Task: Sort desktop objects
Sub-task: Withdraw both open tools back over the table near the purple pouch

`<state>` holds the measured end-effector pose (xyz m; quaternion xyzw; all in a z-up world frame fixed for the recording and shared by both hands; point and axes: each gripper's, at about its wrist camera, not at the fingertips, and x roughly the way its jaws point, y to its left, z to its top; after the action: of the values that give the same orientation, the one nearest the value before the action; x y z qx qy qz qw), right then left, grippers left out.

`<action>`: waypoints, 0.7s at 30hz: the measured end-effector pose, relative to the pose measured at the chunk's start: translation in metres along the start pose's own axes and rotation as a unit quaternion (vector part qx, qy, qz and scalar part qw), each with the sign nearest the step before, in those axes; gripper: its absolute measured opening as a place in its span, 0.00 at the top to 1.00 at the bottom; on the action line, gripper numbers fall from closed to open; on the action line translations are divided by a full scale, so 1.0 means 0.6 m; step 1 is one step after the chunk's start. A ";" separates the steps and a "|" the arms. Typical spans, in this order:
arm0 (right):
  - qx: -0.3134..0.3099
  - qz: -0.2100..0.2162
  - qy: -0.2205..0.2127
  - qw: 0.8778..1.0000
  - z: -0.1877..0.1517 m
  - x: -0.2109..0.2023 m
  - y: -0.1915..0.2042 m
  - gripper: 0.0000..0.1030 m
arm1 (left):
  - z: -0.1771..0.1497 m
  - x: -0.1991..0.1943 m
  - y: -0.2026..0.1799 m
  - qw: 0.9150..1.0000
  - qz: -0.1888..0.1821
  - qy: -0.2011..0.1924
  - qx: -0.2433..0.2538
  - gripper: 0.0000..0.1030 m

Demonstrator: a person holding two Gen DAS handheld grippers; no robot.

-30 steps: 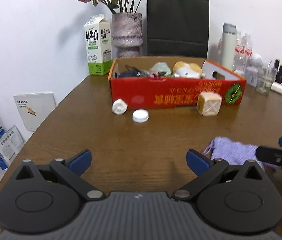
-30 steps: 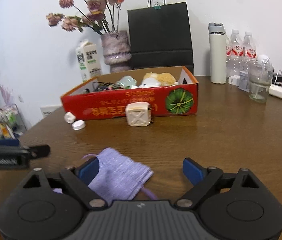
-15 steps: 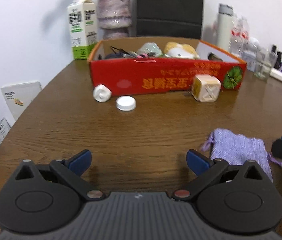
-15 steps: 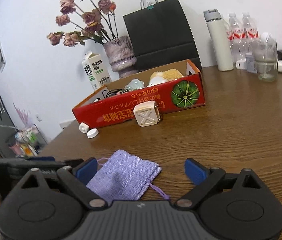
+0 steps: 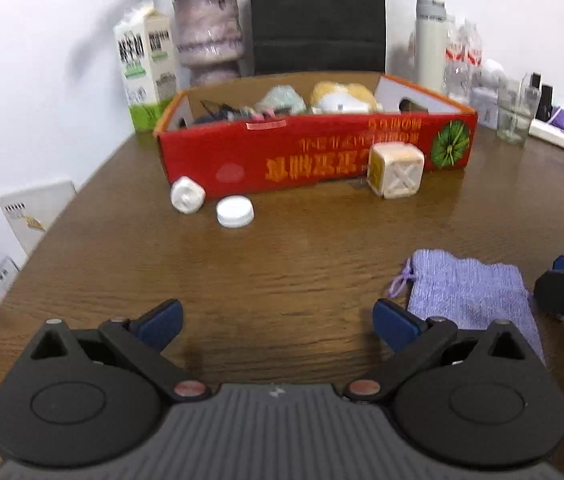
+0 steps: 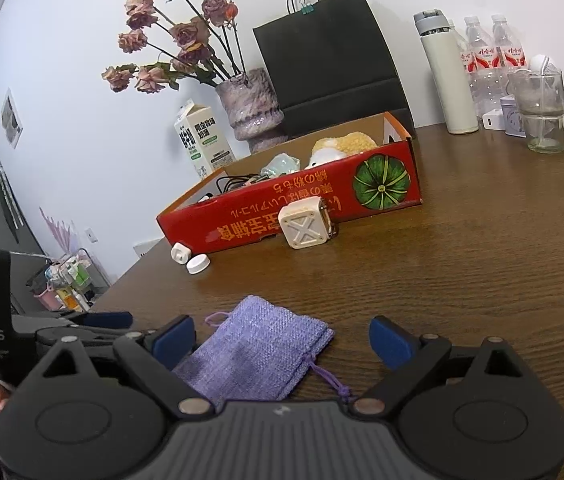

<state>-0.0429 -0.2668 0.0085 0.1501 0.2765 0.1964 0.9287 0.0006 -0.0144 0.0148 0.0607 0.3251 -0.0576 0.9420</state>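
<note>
The purple pouch (image 6: pixel 258 352) lay flat on the wooden table (image 6: pixel 482 280), well in front of the red box (image 6: pixel 294 200). The right gripper (image 6: pixel 282 338) stood spread wide over the pouch, its left finger just above the cloth, nothing pinched. The left gripper (image 5: pixel 278 318) was also spread and empty, with the pouch just beside its right finger. A cream cube (image 5: pixel 396 176), a white cap (image 5: pixel 235 211) and a small white block (image 5: pixel 187 200) sat against the box front.
</note>
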 end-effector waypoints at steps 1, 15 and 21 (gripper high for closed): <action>-0.001 0.002 0.002 1.000 -0.001 0.000 0.001 0.08 | -0.001 -0.005 -0.001 1.000 0.000 -0.010 0.002 0.00; -0.033 -0.056 0.000 0.998 0.039 0.026 0.011 0.15 | 0.095 0.082 0.044 1.000 -0.008 0.007 -0.005 0.33; -0.085 -0.074 0.004 0.994 0.104 0.107 0.037 0.22 | 0.099 0.126 0.064 1.000 -0.014 0.000 -0.018 0.34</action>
<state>0.0361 -0.2292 0.0382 0.0489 0.2730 0.1503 0.9490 0.1013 0.0090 0.0174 0.0395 0.3268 -0.0654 0.9420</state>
